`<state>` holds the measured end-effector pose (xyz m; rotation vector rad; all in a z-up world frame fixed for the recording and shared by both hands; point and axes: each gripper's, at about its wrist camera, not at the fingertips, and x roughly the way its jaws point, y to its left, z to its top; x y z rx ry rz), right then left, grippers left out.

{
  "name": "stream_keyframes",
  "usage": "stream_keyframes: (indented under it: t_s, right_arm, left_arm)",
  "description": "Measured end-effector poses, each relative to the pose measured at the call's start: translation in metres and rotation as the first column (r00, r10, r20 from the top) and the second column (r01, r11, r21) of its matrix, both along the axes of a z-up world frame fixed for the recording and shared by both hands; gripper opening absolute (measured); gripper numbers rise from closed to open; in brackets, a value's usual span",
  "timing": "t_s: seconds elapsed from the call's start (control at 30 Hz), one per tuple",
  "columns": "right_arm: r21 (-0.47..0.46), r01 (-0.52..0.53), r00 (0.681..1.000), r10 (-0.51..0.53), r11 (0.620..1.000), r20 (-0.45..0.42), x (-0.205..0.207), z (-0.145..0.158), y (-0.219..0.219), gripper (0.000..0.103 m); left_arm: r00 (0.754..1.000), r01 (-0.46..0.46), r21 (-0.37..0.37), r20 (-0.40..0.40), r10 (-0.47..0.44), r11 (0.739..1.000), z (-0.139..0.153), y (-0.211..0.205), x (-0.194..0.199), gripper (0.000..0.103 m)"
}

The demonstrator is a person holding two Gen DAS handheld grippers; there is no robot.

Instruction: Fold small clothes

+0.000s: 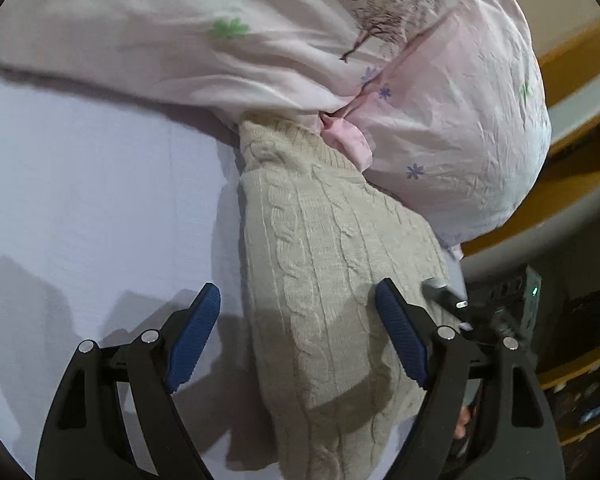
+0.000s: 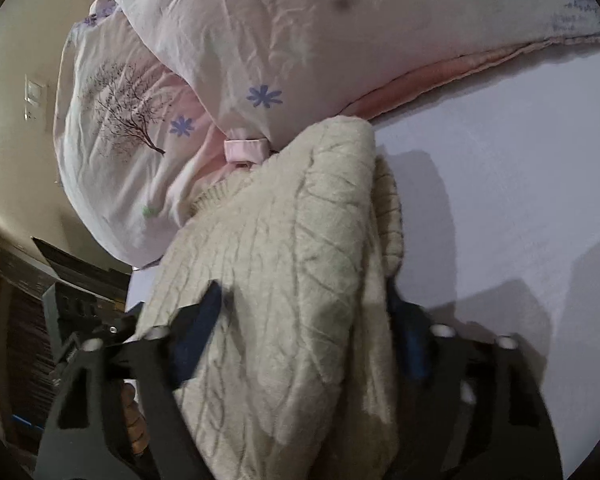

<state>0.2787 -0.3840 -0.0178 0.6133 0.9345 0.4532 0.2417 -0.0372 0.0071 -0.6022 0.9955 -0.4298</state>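
The left gripper (image 1: 298, 336) is held with jaws wide apart astride the cream knitted sweater (image 1: 332, 264), folded narrow on the bed (image 1: 80, 184) beside the pillows (image 1: 460, 128); the right gripper (image 2: 300, 340), likewise spread, is draped by it, probably for another fold.

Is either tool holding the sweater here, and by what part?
Neither grips it. The left tool is open over the sweater; the right tool is open too, sweater bunched between its fingers.

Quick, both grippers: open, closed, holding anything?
Left gripper: open, straddling the beige cable-knit sweater.
Right gripper: open around the sweater, not clamped.
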Motion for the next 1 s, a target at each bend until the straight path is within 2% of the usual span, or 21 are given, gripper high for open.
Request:
stream_keyframes:
  t_s: [0.07, 0.13, 0.23, 0.3, 0.4, 0.47, 0.5, 0.53, 0.57, 0.63, 0.7, 0.77, 0.83, 0.87, 0.9, 0.93, 1.0]
  right_arm:
    - [0.036, 0.011, 1.0, -0.011, 0.999, -0.011, 0.001, -0.003, -0.006, 0.066]
    - [0.073, 0.022, 0.999, -0.02, 0.997, -0.025, 0.002, -0.006, -0.01, 0.067]
    - [0.051, 0.016, 1.0, -0.015, 0.999, -0.016, 0.002, -0.004, -0.006, 0.072]
    - [0.024, 0.007, 1.0, -0.007, 1.0, -0.006, 0.002, -0.002, -0.001, 0.074]
    - [0.017, 0.002, 1.0, -0.002, 1.0, 0.006, 0.0, -0.002, -0.001, 0.075]
    - [-0.012, 0.007, 1.0, -0.007, 1.0, 0.017, -0.001, -0.002, 0.002, 0.056]
    - [0.01, 0.001, 1.0, -0.001, 1.0, 0.018, -0.001, -0.004, 0.001, 0.052]
    - [0.042, -0.003, 1.0, 0.002, 0.999, 0.013, -0.001, -0.007, 0.0, 0.046]
    - [0.058, -0.003, 1.0, 0.002, 0.998, 0.014, -0.001, -0.007, -0.001, 0.042]
    - [0.127, -0.019, 0.999, 0.014, 0.992, 0.041, -0.004, -0.004, 0.0, 0.039]
    - [0.215, -0.085, 0.995, 0.07, 0.973, 0.075, -0.007, 0.001, 0.011, 0.037]
    - [0.244, -0.16, 0.986, 0.142, 0.956, 0.092, -0.006, 0.002, 0.035, 0.037]
    - [0.181, -0.22, 0.975, 0.21, 0.959, 0.075, 0.001, -0.001, 0.07, 0.041]
    - [0.104, -0.238, 0.971, 0.233, 0.966, 0.056, 0.005, -0.003, 0.086, 0.049]
    - [-0.004, -0.242, 0.969, 0.242, 0.97, 0.047, 0.005, -0.003, 0.098, 0.053]
    - [-0.032, -0.23, 0.971, 0.231, 0.973, 0.063, 0.002, 0.001, 0.097, 0.055]
    - [-0.068, -0.112, 0.985, 0.119, 0.991, 0.122, -0.012, 0.017, 0.076, 0.059]
  left_arm:
    - [0.999, -0.039, -0.035, 0.0, 0.039, 0.999, -0.003, 0.001, 0.0, 0.081]
    - [0.999, -0.049, -0.028, 0.019, 0.05, 0.998, -0.002, 0.001, -0.002, 0.081]
    - [0.998, -0.043, -0.01, 0.051, 0.044, 0.999, 0.003, 0.001, -0.007, 0.081]
    - [0.998, -0.035, -0.043, 0.052, 0.037, 0.998, 0.004, -0.007, -0.002, 0.081]
    - [0.999, 0.012, 0.038, 0.03, -0.013, 0.999, 0.0, -0.019, 0.004, 0.082]
    - [1.0, 0.028, 0.002, -0.015, -0.027, 1.0, -0.009, -0.02, 0.01, 0.082]
    - [0.999, 0.042, -0.016, -0.019, -0.042, 0.999, -0.011, -0.022, 0.012, 0.079]
    - [0.998, 0.064, -0.02, -0.021, -0.064, 0.998, -0.012, -0.024, 0.014, 0.065]
    - [0.997, 0.074, -0.001, -0.032, -0.073, 0.997, -0.012, -0.027, 0.014, 0.055]
    - [0.995, 0.103, 0.038, -0.002, -0.103, 0.994, -0.005, -0.025, 0.009, 0.043]
    - [0.992, 0.122, 0.046, 0.025, -0.123, 0.991, 0.008, -0.004, -0.003, 0.041]
    - [0.994, 0.086, 0.081, 0.064, -0.091, 0.993, 0.022, 0.026, -0.014, 0.042]
    - [0.994, 0.047, 0.174, 0.086, -0.062, 0.984, 0.027, 0.045, -0.017, 0.047]
    - [0.995, 0.018, 0.254, 0.09, -0.042, 0.967, 0.026, 0.054, -0.017, 0.049]
    - [0.995, -0.008, 0.286, 0.094, -0.02, 0.958, 0.025, 0.061, -0.019, 0.049]
    - [0.994, -0.035, 0.3, 0.111, 0.001, 0.953, 0.026, 0.067, -0.023, 0.05]
    - [0.983, -0.086, 0.304, 0.181, 0.031, 0.949, 0.042, 0.078, -0.044, 0.05]
